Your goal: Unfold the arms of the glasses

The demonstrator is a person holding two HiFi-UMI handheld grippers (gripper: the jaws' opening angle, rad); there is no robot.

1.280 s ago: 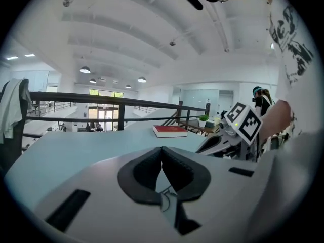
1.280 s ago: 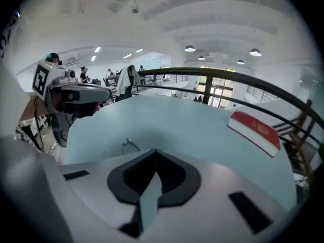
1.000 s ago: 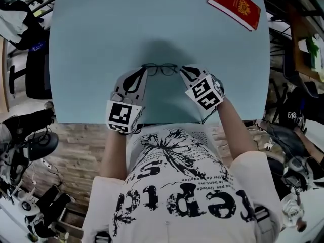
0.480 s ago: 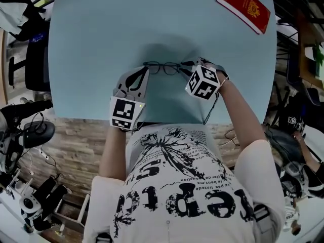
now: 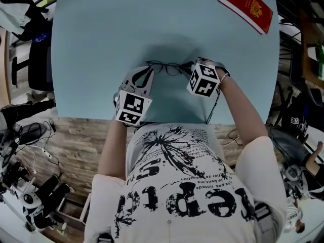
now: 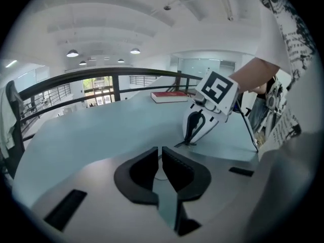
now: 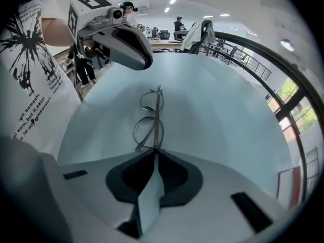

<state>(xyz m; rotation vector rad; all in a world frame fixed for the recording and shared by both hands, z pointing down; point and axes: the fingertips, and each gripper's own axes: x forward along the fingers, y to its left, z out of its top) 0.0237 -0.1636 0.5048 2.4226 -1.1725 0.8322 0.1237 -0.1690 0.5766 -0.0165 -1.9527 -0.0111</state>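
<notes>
Glasses lie on the pale blue surface near its front edge, with one claw at each end. The left claw sits at the frame's left end. Its jaws are nearly together, and a thin wire line crosses the narrow slit between them. I judge this to be a pinch on the frame, there to anchor it while the other side works. The right claw points steeply down at the right end. Its jaws have just been closing, and their tips now meet on the near end of the glasses, probably at the hinge or arm tip, ready to swing an arm out. The arms do not look unfolded yet. The right gripper view shows what the head view cannot: both lenses in line and a straight wire lying folded along them. In the head view, the marker cube hides that contact. The left gripper view hides most of the frame behind its own pads, but it shows the right claw's tips down at the surface. A red book lies well apart at the far corner.
</notes>
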